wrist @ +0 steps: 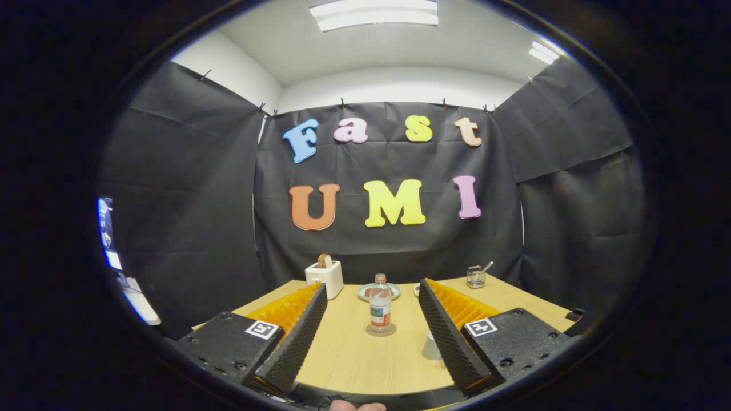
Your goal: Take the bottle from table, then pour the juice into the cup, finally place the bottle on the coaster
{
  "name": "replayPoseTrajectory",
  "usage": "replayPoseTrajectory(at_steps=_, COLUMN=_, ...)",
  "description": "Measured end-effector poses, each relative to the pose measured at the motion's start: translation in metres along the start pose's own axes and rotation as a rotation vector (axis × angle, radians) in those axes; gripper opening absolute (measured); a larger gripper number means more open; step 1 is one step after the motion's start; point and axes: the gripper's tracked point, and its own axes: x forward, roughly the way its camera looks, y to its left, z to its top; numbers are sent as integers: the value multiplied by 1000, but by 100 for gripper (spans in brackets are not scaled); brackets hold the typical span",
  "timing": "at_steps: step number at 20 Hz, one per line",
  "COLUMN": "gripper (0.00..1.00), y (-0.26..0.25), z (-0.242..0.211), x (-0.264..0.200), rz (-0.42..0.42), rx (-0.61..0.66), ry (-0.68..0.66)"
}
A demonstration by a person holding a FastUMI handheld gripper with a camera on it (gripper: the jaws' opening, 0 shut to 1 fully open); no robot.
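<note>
A small clear bottle [380,311] with a label and a little reddish juice at its bottom stands upright on a round coaster [381,330] in the middle of the wooden table [354,354]. It is beyond my fingers, roughly centred between them. A white cup [431,346] stands on the table nearer to me, right beside the inner face of the right finger [448,337]. My gripper [372,332] is open wide, holding nothing, and hovers over the near end of the table.
At the far end of the table stand a white toaster [325,278] with a slice in it, a plate [370,292] with food behind the bottle, and a small glass jar [476,277] with a spoon at the right. A fingertip [357,406] shows at the near edge.
</note>
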Motion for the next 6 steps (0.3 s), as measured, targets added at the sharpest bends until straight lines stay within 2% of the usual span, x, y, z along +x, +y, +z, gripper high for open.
replayPoseTrajectory(at_steps=6, gripper=100, y=-4, z=-1, x=0, rz=-3, rx=13, ry=-1)
